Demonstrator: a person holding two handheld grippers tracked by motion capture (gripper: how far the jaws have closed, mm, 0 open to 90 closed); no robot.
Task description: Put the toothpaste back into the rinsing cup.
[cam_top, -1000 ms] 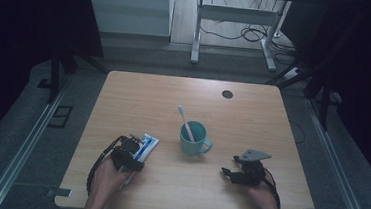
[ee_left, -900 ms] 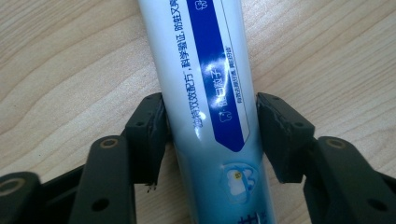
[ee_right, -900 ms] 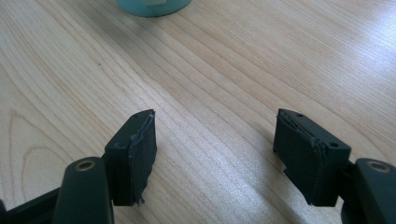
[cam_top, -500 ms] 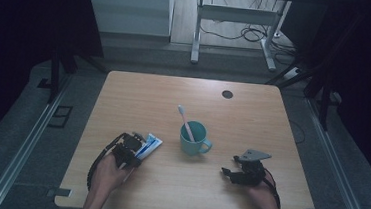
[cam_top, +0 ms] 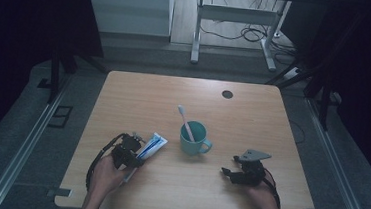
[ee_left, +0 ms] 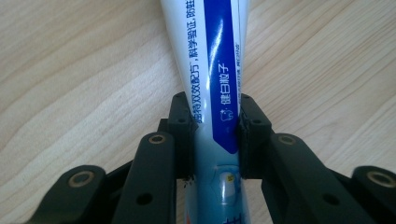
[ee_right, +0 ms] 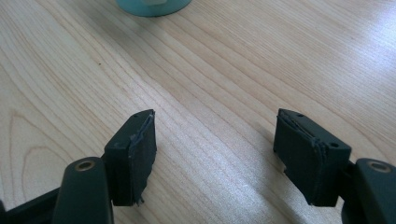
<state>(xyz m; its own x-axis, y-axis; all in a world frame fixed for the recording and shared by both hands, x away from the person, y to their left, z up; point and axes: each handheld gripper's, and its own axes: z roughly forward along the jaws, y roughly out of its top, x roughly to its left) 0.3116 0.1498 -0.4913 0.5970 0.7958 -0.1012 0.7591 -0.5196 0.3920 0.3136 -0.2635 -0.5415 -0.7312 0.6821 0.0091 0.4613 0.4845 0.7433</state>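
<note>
Our left tool (ee_left: pixel 215 135) has just been closing and now pinches the toothpaste tube (ee_left: pixel 212 70) lying flat on the surface (cam_top: pixel 253 115), left of the cup (cam_top: pixel 193 139); our right tool (ee_right: pixel 215 154) rests spread.

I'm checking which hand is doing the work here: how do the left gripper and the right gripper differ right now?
The left gripper has just been closing and its pads press on the toothpaste tube; the right gripper stands open with nothing between its jaws. The left gripper sits left of the teal mug, the right gripper on the mug's other side. Both sit low over the wooden table, each in a hand.
</note>
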